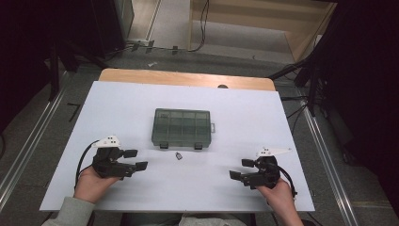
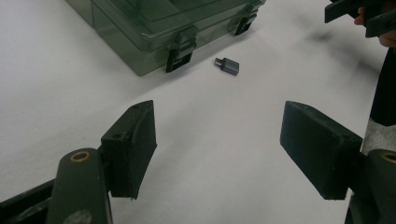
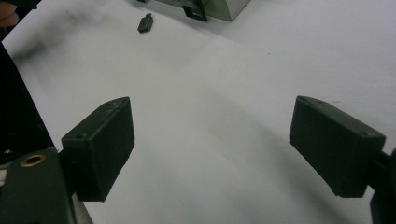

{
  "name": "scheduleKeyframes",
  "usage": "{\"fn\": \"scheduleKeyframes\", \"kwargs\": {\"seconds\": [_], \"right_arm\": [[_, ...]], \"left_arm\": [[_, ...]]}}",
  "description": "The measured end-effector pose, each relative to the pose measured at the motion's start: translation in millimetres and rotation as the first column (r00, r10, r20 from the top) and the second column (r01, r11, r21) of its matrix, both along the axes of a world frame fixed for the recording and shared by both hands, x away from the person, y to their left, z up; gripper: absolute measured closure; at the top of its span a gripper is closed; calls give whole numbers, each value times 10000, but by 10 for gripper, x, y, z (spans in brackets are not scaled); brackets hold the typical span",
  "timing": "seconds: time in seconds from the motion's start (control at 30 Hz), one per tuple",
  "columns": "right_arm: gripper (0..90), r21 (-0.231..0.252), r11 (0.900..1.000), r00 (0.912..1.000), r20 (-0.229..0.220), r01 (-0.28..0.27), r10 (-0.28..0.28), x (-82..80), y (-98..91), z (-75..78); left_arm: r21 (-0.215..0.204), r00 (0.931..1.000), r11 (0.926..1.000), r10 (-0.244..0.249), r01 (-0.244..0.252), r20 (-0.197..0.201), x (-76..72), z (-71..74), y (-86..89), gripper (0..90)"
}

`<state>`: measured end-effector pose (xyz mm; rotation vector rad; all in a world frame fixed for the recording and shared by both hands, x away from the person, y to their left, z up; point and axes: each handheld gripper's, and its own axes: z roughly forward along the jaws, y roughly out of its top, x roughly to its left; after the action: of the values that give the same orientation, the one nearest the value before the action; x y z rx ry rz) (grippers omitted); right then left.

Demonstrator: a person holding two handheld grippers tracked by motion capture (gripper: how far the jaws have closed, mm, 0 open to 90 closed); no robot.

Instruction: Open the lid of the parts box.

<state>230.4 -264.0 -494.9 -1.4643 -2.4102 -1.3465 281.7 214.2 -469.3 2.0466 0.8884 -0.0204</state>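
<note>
White table point(image 1: 117, 113), largest thing in view. At its centre, closed translucent compartment box point(image 1: 181, 127), two latches on the near edge. Small dark adapter point(image 1: 179, 156) lies loose on the table at 6 o'clock of the box, just beside the latches, apart from them. Left gripper point(image 1: 135, 159) at 8 o'clock of the adapter, right gripper point(image 1: 240, 168) at 4 o'clock; both spread wide, holding nothing. Judgement: approach low, straddle the adapter's short sides, close gently so it doesn't skid.
</note>
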Motion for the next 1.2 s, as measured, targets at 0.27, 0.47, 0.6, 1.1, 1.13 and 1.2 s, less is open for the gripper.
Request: {"fn": "scheduleKeyframes", "kwargs": {"seconds": [0.27,0.47,0.6,1.1,1.13,1.2], "right_arm": [[125,-25,10000,10000,-20,13,-13,4,-11,-1],[125,-37,10000,10000,-30,32,-32,7,-14,-5],[125,-39,10000,10000,-26,53,-54,7,-15,-4],[125,261,9994,9992,322,226,-234,51,12,92],[125,283,9993,9991,340,238,-248,63,19,102],[125,259,9994,9990,371,237,-246,84,31,117]], "left_arm": [[15,10000,10000,-23,23,46,-3,3,-5,273],[79,10000,9999,-68,67,50,-5,2,-10,284],[64,10000,10000,-60,60,26,-2,-3,-13,284],[65,10000,10000,-38,38,23,0,-2,-11,285],[65,10000,10000,-38,38,23,0,-2,-11,285],[53,10000,10000,-46,45,21,0,-2,-10,285]]}}
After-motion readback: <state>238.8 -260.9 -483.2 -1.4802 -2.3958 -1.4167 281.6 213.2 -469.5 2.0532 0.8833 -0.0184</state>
